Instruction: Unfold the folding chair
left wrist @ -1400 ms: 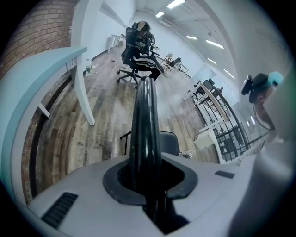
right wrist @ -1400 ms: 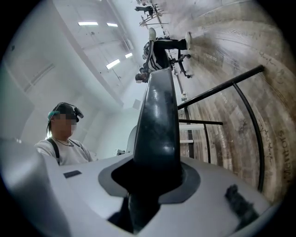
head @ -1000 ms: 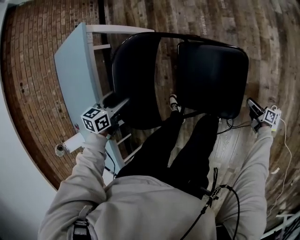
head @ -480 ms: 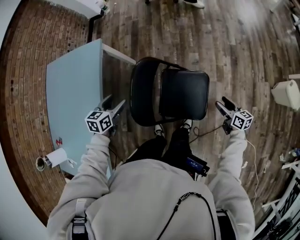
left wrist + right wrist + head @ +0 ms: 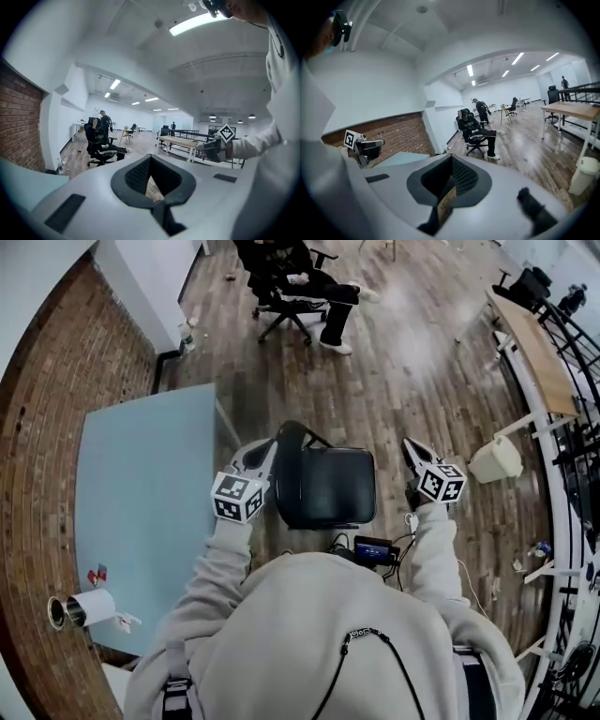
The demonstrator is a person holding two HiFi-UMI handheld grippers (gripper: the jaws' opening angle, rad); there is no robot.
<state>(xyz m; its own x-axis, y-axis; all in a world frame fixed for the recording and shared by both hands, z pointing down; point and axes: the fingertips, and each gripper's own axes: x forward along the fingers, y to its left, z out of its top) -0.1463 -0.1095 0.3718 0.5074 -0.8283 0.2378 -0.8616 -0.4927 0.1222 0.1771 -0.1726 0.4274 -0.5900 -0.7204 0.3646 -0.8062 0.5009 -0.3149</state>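
- At the far left is a light blue table [image 5: 141, 474]. A roll of paper [image 5: 80, 608] lies on its surface near the close corner. Nothing there has been touched.
- The left gripper [image 5: 266, 448] is up in the air, just beside the chair's back but not touching it. Its fingers are together and hold nothing. A second ago this gripper was low down, right by the chair's back. Now it has been lifted away.
- The folding chair [image 5: 328, 486] stands on the wood floor in front of the person, between the two grippers. Its back is on the side near the table, and its black seat lies flat. A second ago the chair filled much of the head view. Now it looks small and far below, because the person has stood up tall. Nobody is holding it, and it stays up by itself.
- The right gripper [image 5: 411, 448] is also up in the air, on the other side of the chair. It is near the seat's edge but not on it. Its fingers are together too, with nothing in them. A second ago it was down low by the seat's far corner.
- Farther right, a white bin [image 5: 495, 460] stands on the floor, well apart from the chair.
- What this means: both grippers have let go and pulled back, and the seat is down. The chair looks open, so I think the job is done, or almost done. I cannot see the legs from here, so I cannot tell if they are spread all the way.
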